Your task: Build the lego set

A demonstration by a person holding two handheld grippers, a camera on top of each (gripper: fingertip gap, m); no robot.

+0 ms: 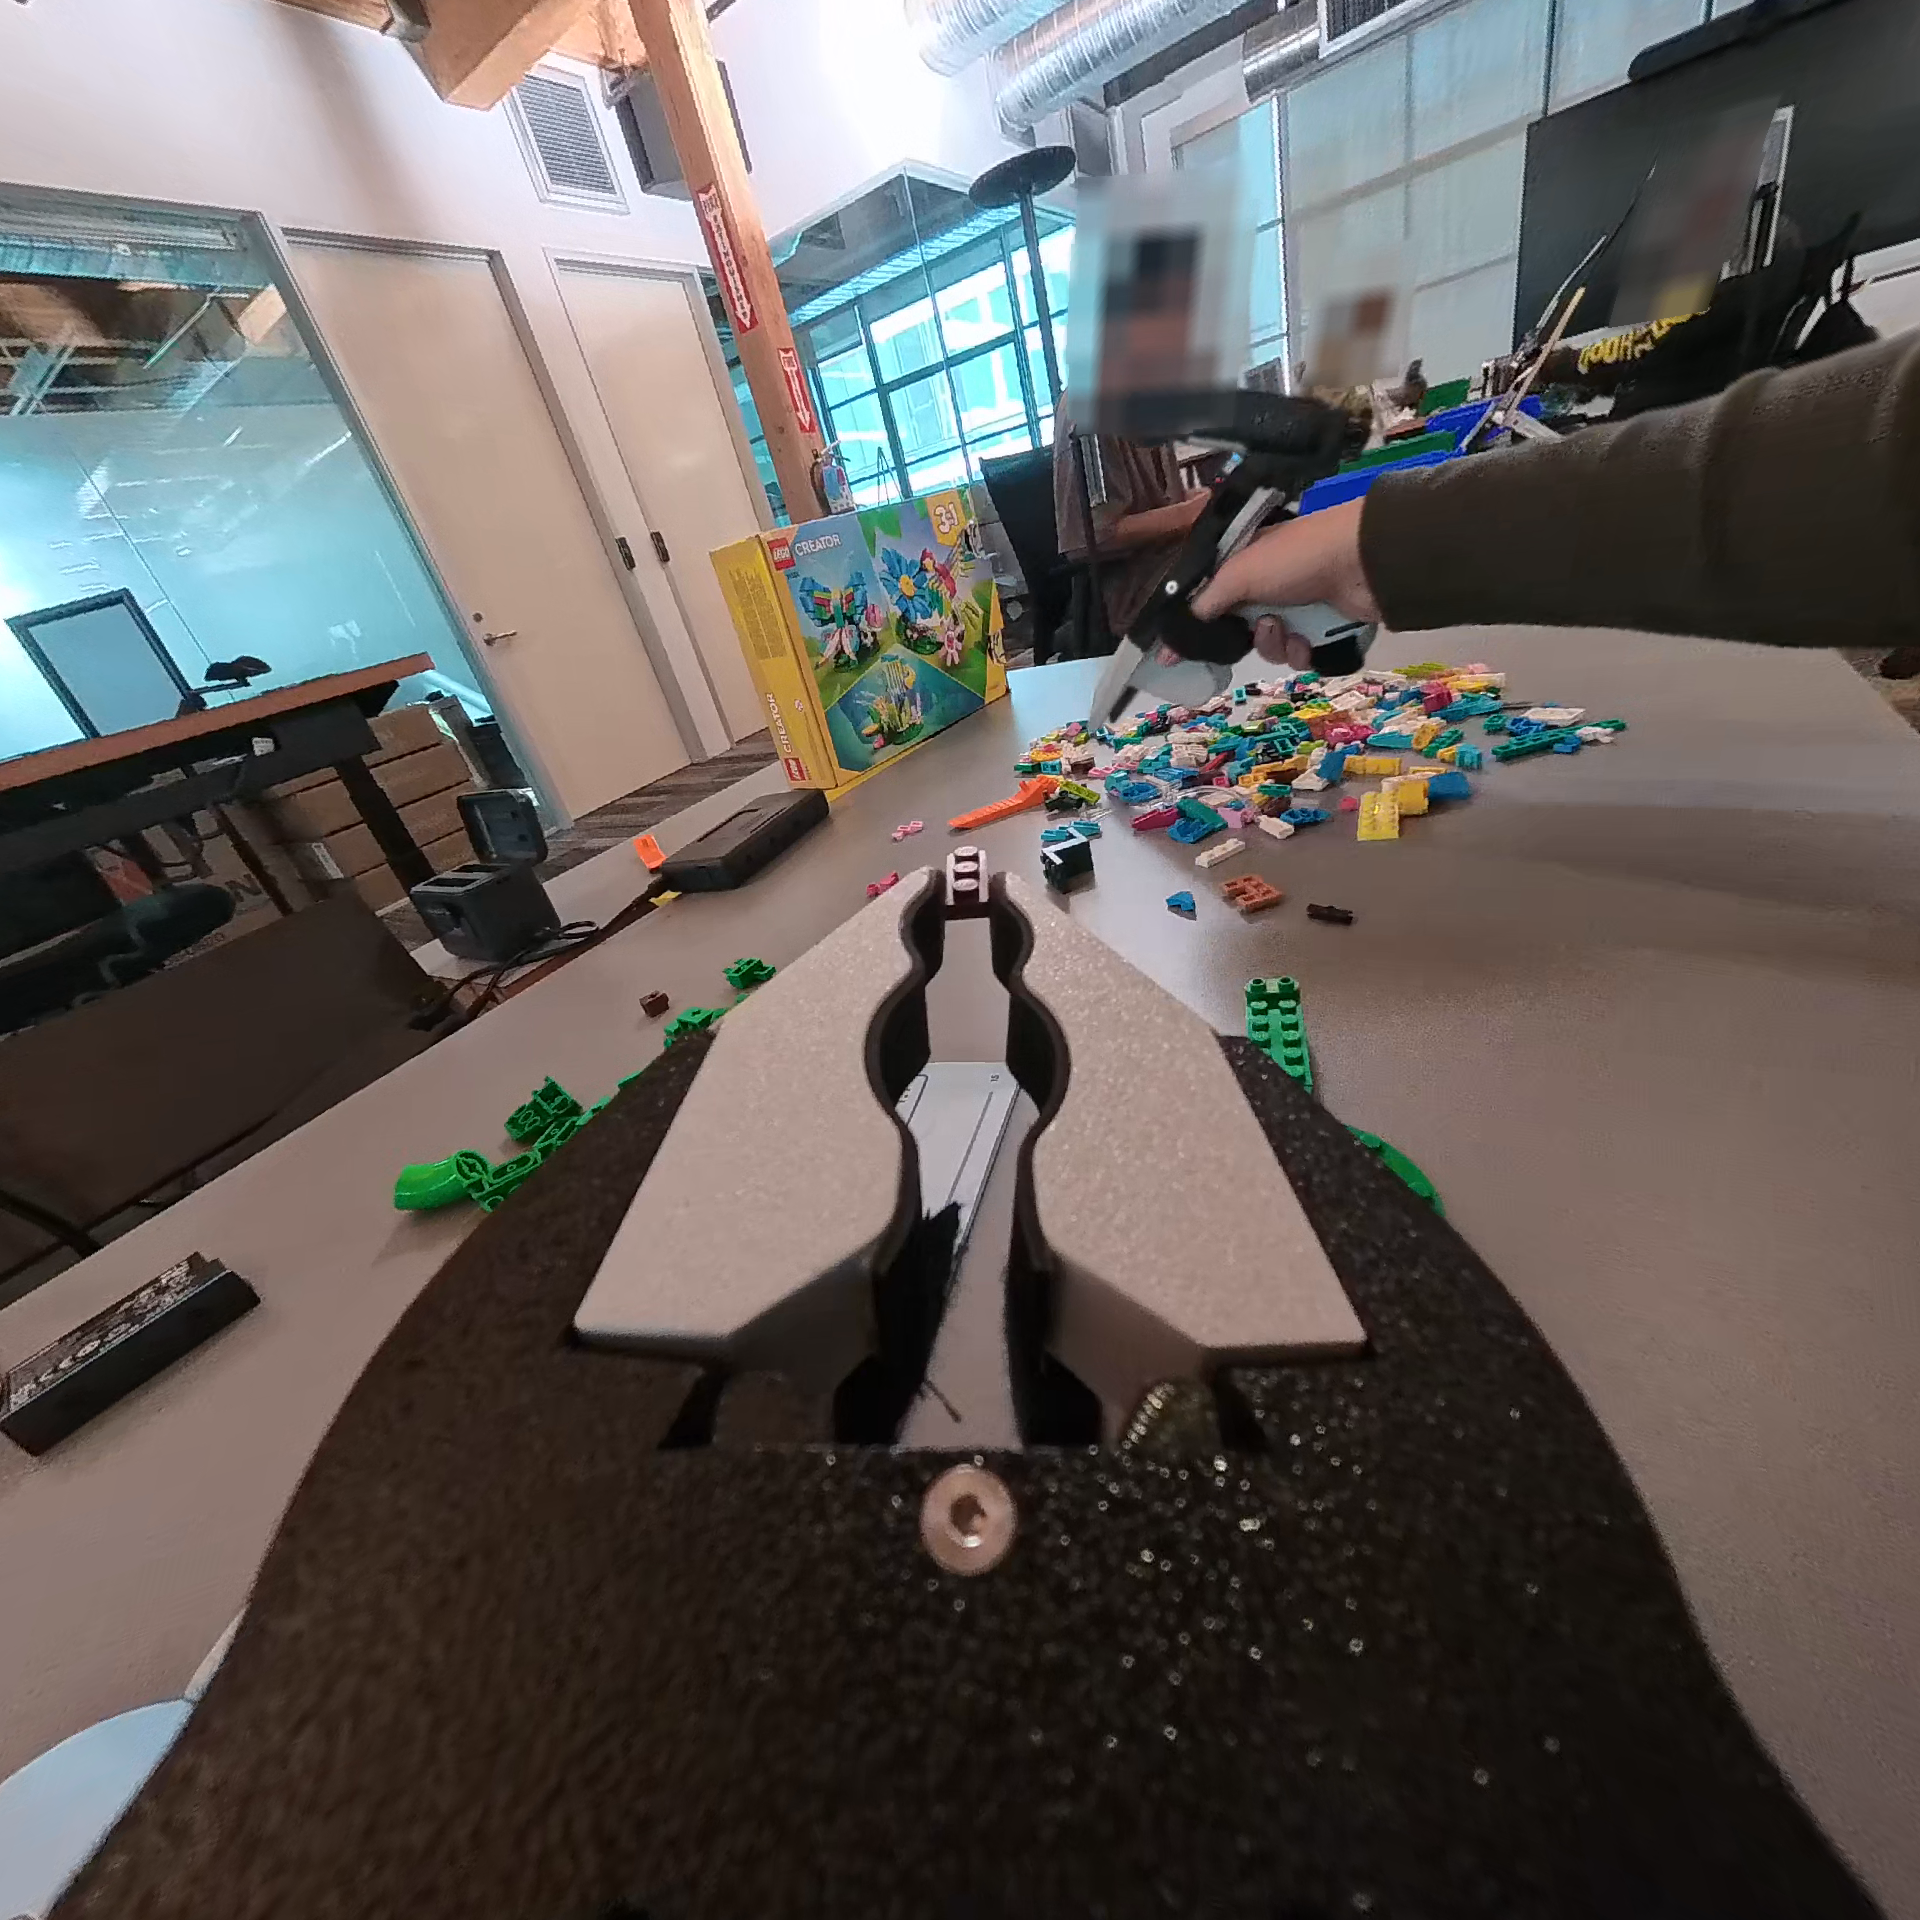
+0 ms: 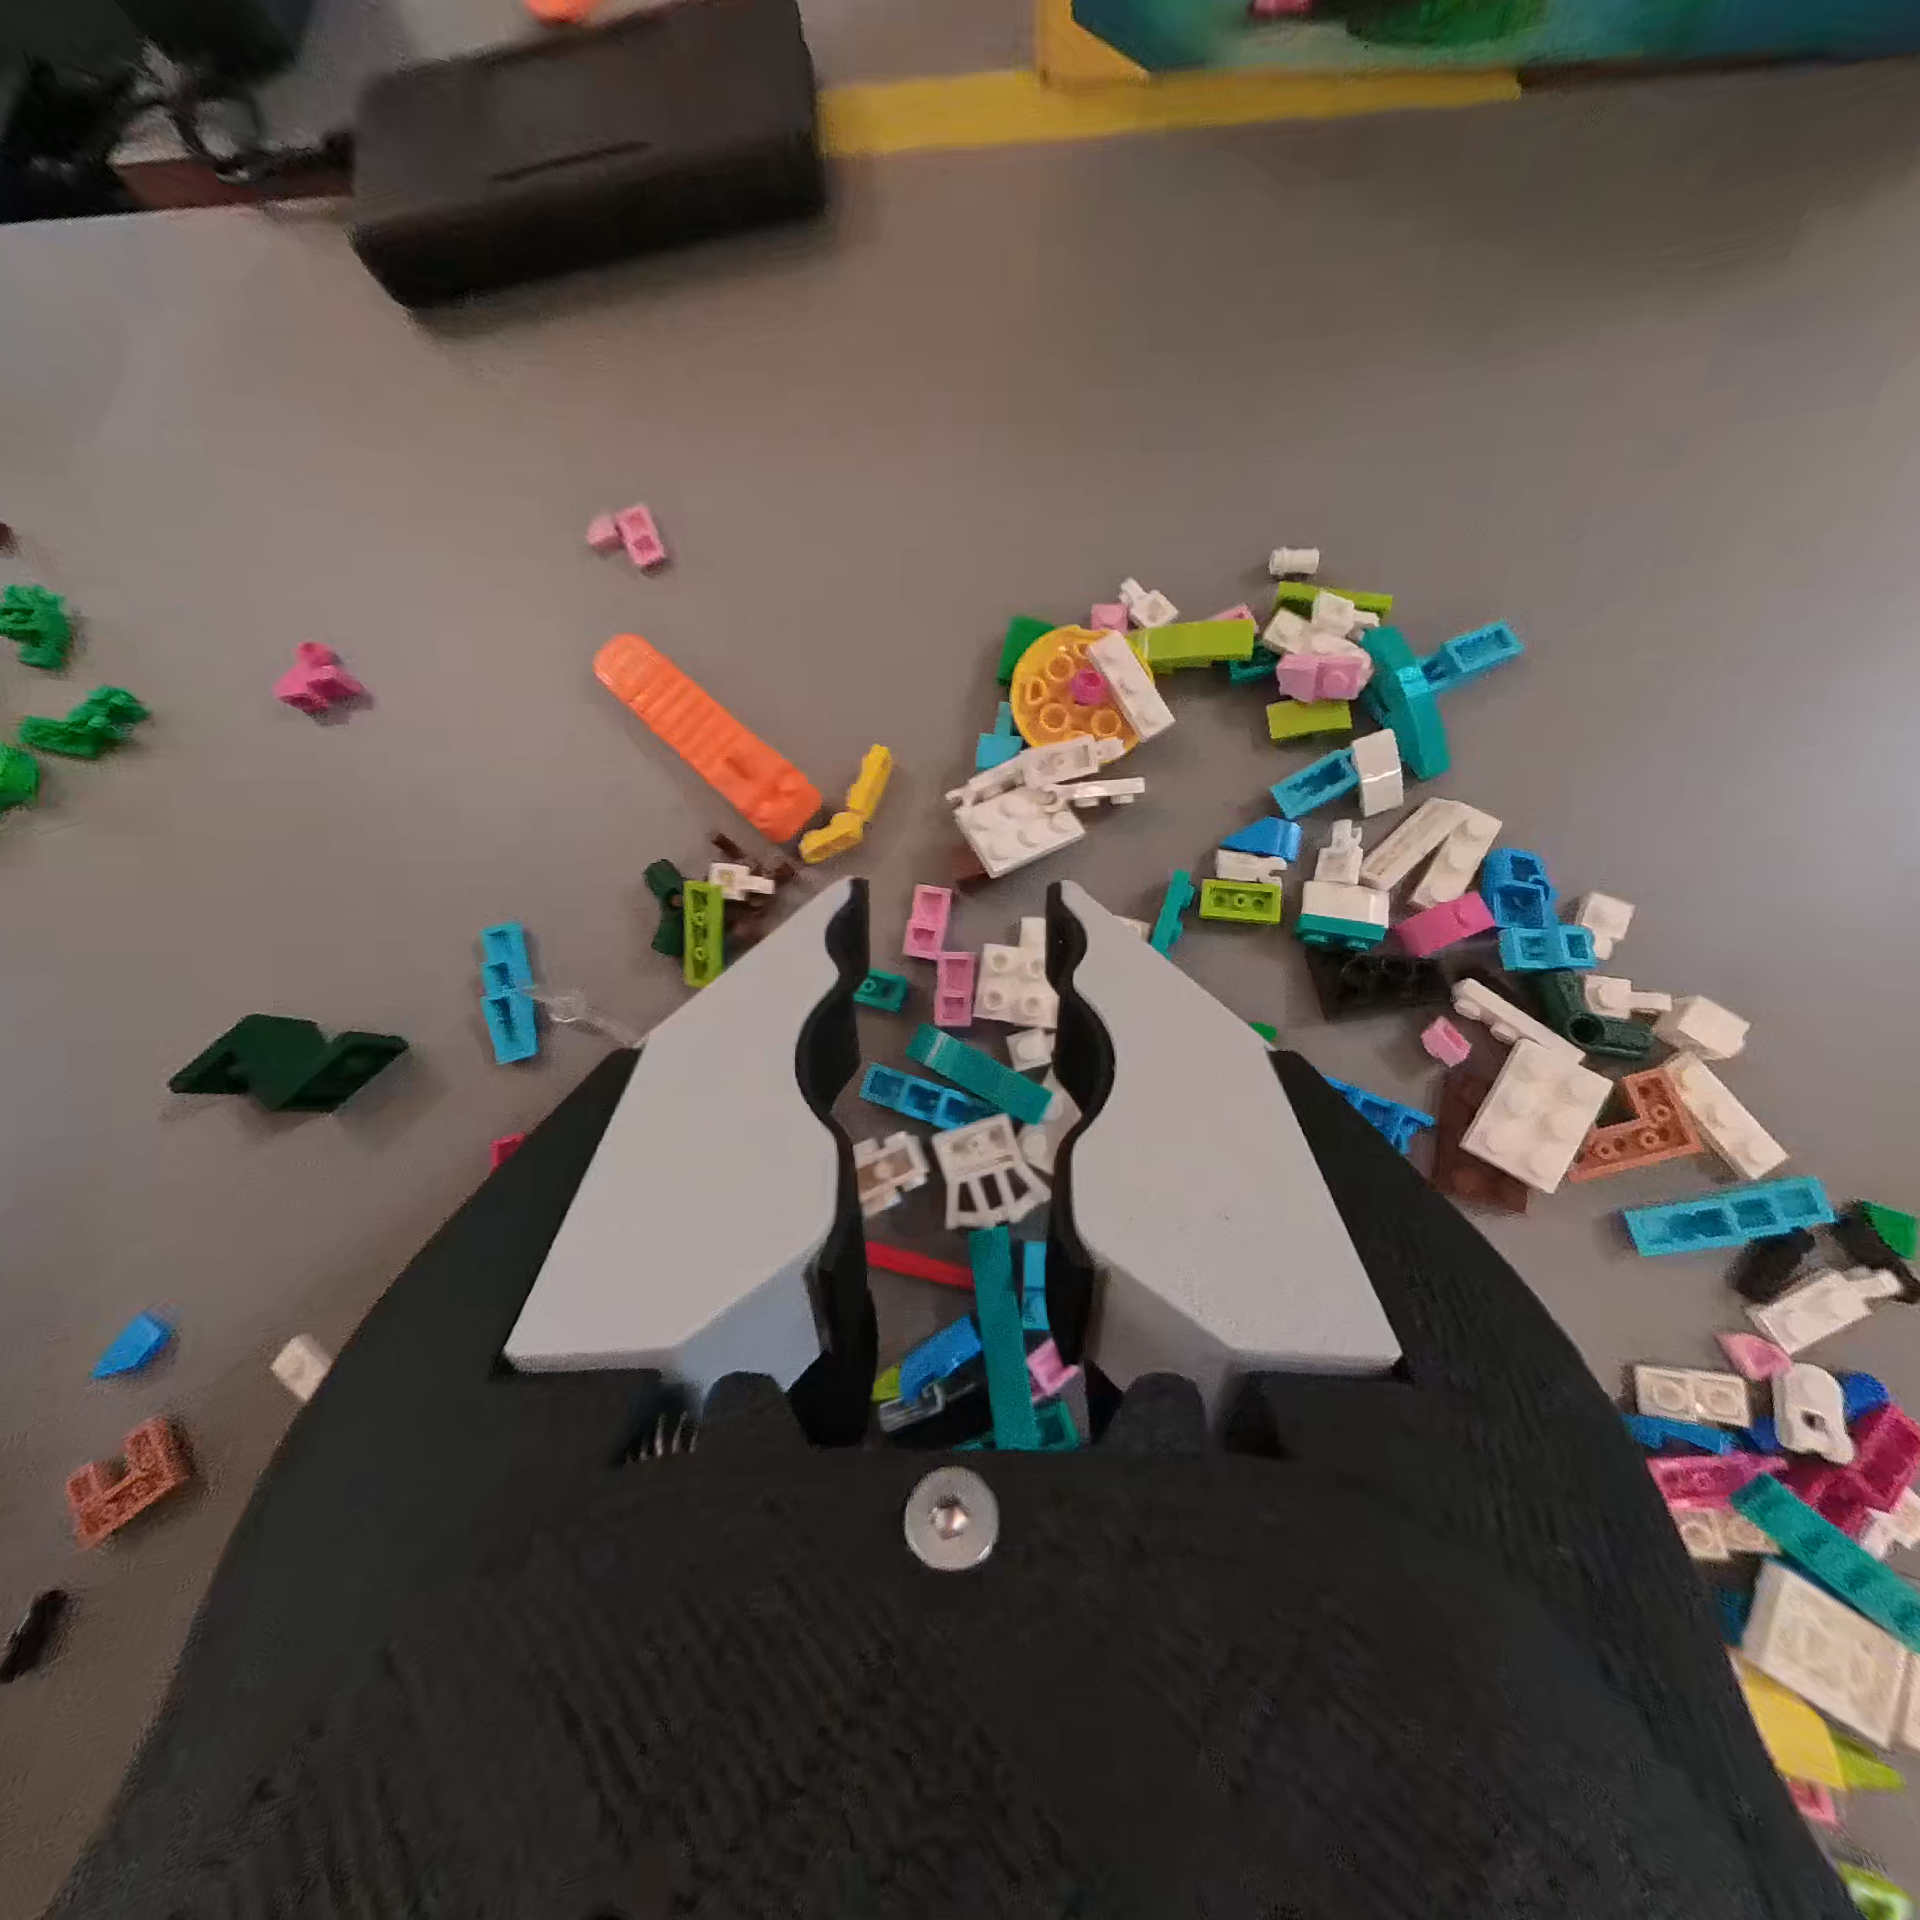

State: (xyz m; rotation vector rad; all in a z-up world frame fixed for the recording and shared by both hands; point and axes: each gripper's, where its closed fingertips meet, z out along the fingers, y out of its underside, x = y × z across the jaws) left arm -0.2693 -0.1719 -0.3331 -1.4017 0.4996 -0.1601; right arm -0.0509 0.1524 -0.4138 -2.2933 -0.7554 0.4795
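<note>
Left tongs (image 1: 966,896) pinch a small, light, rigid brown stud brick (image 1: 966,873) by its sides, frame centre; right tongs (image 2: 956,904), parted, hover over loose bricks (image 2: 1013,982).

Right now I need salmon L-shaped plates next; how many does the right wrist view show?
2 salmon plates: one alone at lower left, one in the pile at right. More may be hidden.

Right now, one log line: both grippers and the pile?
left gripper: shut on small dark brown brick | right gripper: open, hovering over loose brick pile | orange brick separator: on table, untouched
</note>
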